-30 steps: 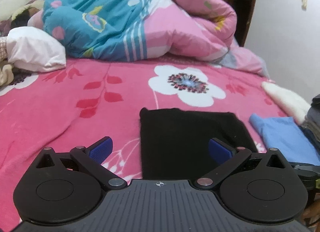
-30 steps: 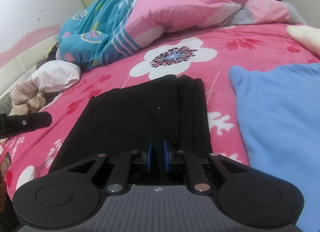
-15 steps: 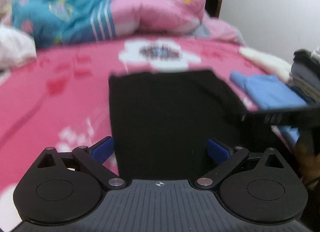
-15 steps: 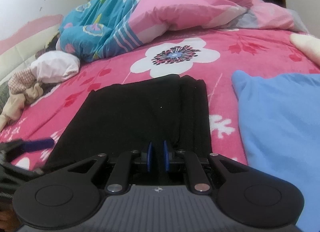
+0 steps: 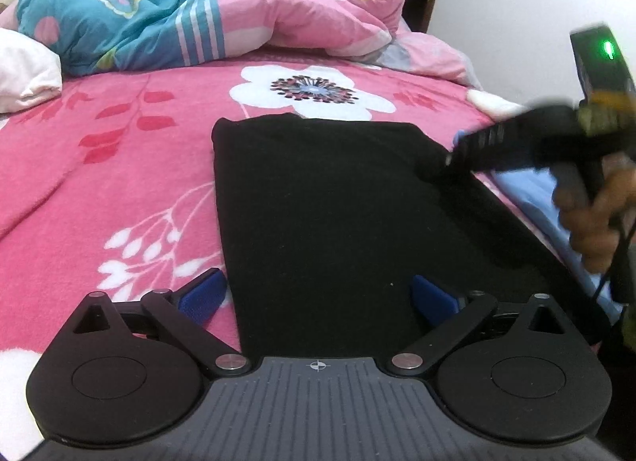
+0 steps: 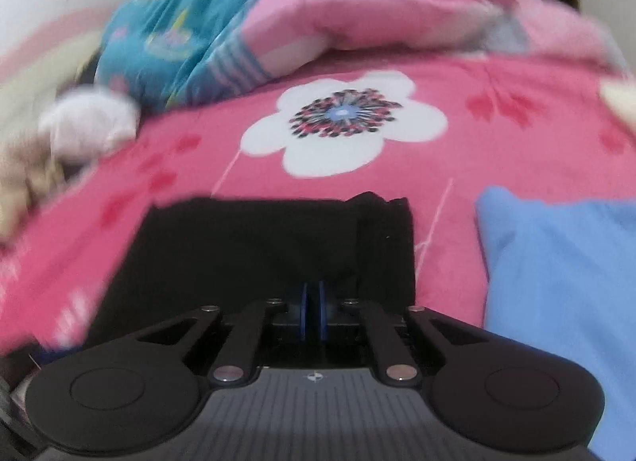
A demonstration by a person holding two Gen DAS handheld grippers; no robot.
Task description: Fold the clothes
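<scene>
Black garment (image 5: 330,222) flat on bed (image 5: 99,190), blue cloth (image 6: 564,282) just right. Left gripper (image 5: 318,294) jaws wide apart at near edge. Right gripper (image 6: 313,314) jaws just closed together, maybe pinching fabric; view blurred.

A black garment (image 5: 330,214) is lying flat on the pink flowered blanket (image 5: 99,183), folded into a long rectangle with straight side edges. Its far end is sitting just short of the big white flower. Along its right side the cloth is doubling over in narrow layers (image 6: 383,246). A light blue garment (image 6: 556,282) is resting just beside it on the right.
</scene>
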